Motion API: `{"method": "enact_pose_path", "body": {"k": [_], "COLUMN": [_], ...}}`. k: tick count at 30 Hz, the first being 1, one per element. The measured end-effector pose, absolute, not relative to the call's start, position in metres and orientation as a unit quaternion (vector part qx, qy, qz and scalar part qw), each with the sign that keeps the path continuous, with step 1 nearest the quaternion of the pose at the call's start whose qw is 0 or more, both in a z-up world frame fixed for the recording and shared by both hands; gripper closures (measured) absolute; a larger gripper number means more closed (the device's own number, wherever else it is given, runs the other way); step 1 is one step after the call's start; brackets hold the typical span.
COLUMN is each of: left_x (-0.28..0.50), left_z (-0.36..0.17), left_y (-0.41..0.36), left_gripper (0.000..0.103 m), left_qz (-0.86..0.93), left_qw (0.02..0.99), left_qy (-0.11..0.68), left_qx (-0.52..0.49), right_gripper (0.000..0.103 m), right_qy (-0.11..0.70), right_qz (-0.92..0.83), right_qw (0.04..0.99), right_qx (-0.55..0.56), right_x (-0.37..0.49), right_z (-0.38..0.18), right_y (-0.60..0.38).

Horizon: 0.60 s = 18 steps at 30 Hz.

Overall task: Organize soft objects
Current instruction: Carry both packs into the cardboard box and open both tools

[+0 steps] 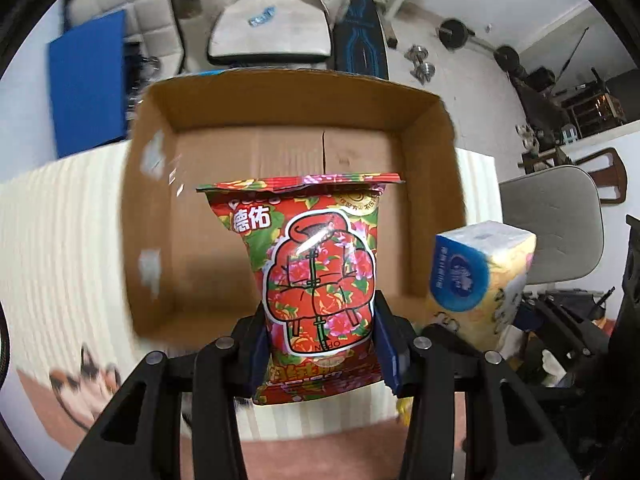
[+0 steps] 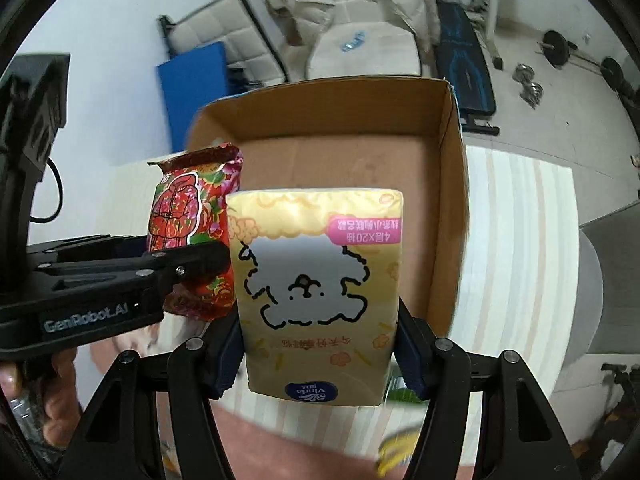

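Right wrist only: left gripper (image 2: 208, 256) side-on.

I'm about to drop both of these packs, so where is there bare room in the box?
The cardboard box shows a bare floor from wall to wall, nothing lying in it. The left hand-held gripper holds the red floral pack; the right hand-held gripper holds the yellow tissue pack. It is crowded only at the near edge, where both packs hang side by side.

Red floral pack (image 1: 320, 280), yellow tissue pack (image 2: 320, 292), both upright
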<state>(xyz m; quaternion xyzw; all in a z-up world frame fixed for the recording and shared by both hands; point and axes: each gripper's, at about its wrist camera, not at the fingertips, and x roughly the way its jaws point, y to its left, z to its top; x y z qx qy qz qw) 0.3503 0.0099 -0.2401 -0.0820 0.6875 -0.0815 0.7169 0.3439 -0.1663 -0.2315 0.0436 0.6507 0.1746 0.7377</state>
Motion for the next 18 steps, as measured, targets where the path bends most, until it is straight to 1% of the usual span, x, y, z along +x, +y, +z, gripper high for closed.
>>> {"method": "enact_pose_path", "body": {"k": [2,4,8,13,18], "left_x": [0.386,0.413,0.451,0.473,0.483], "left_z": [-0.263,-0.273,-0.307,-0.335,-0.344], "left_y": [0.01,0.001,-0.006,-0.019,-0.022], "left_gripper": [0.061,0.061,0.061,0.061,0.06], "left_qz": [-0.087,-0.094,-0.108,-0.118,-0.119], "left_qw": [0.709,0.701,0.68,0.667,0.661], "left_qy": [0.696,0.705,0.724,0.735,0.74], "left_qx": [-0.068,-0.057,-0.047,-0.031,-0.049], "right_gripper": [0.037,0.037,0.037,0.036,0.036], "right_qy": [0.659,0.667,0.683,0.69,0.693], "right_qz": [0.166,0.158,0.138,0.118,0.1], "right_qw": [0.732,0.727,0.717,0.714,0.714], "right_qx": [0.044,0.036,0.024,0.008,0.008], "right_x": [0.373,0.404,0.444,0.473,0.487], "right_z": [-0.253,-0.271,-0.31,-0.335,-0.348], "right_y": [-0.159,-0.15,-0.14,-0.126,-0.127]}}
